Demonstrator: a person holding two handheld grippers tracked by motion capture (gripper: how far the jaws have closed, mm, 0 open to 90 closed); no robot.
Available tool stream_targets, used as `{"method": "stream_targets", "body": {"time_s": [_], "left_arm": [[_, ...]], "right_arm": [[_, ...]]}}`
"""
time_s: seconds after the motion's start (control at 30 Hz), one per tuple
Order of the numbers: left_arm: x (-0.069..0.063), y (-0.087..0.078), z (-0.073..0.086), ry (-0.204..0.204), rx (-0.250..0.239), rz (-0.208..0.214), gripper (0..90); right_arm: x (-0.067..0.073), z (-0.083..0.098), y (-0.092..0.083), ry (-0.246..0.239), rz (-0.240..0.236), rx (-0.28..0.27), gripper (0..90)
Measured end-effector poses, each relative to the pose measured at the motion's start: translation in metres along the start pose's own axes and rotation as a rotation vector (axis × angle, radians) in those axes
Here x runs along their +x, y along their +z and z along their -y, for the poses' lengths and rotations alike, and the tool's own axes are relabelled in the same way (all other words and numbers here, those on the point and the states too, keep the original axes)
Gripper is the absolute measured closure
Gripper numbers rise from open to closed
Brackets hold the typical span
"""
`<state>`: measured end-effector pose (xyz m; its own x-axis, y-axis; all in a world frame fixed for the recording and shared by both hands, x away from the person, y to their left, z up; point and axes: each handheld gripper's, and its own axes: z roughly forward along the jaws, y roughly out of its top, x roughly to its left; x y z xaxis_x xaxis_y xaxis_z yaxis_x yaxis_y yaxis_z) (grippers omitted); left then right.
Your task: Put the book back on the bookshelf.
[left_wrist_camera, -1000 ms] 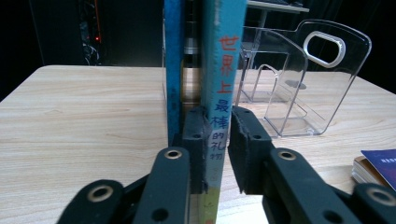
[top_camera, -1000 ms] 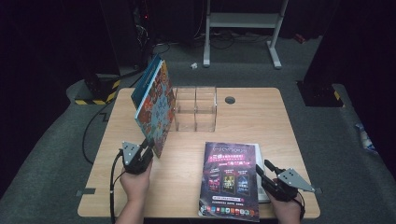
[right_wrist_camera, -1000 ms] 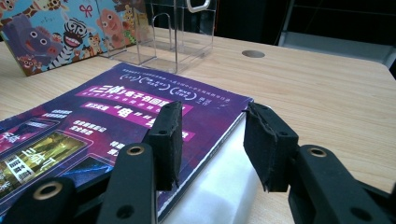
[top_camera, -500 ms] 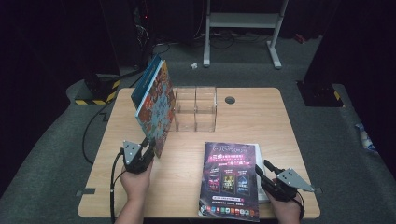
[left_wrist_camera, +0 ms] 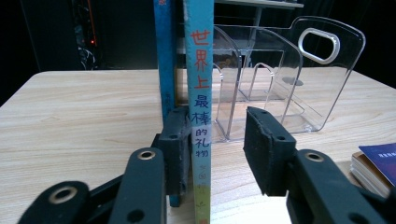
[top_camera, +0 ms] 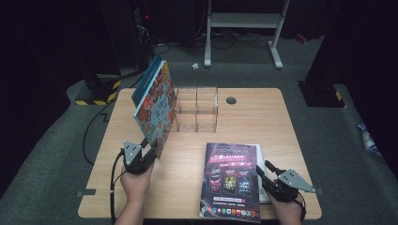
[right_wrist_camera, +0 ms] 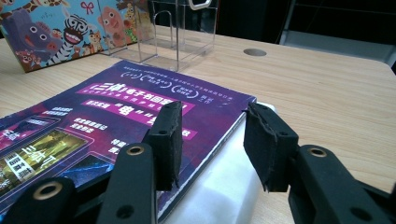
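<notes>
Two thin books (left_wrist_camera: 198, 93) stand upright on the desk (top_camera: 263, 122) beside the clear rack (top_camera: 197, 108). The left gripper (top_camera: 148, 152) jaws have just been opening; a gap shows at one pad. The books are judged stiff, light and easily tipped, best taken low on the spine. The right gripper (top_camera: 265, 176) jaws stand half open around the magazine (top_camera: 230, 180) edge, not pressing.

Seen from above, a table (top_camera: 263, 117) holds a clear divided rack (top_camera: 196, 108) at about twelve o'clock. Two upright books (top_camera: 155, 105) lean at the rack's nine o'clock side, touching it. The left gripper (top_camera: 146, 152) sits at the books' six o'clock edge. A flat magazine (top_camera: 231, 180) lies at five o'clock on other books, with the right gripper (top_camera: 264, 169) at its three o'clock edge
</notes>
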<state>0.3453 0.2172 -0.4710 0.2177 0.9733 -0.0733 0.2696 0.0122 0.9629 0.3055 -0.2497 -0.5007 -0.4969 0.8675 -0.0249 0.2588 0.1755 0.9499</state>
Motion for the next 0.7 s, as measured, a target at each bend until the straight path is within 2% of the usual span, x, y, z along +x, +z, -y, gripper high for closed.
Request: {"method": "stream_targets", "body": {"time_s": [0.33,0.7], "left_arm": [[0.0015,-0.0008,0.0008,0.011,0.005,0.006,52.5],[0.0057,-0.0041,0.0046,0.001,0.014,0.014,43.8]], "right_arm": [[0.0013,0.0000,0.0012,-0.007,-0.001,0.001,56.7],[0.0022,0.0005,0.0024,-0.014,-0.008,0.012,56.3]]}}
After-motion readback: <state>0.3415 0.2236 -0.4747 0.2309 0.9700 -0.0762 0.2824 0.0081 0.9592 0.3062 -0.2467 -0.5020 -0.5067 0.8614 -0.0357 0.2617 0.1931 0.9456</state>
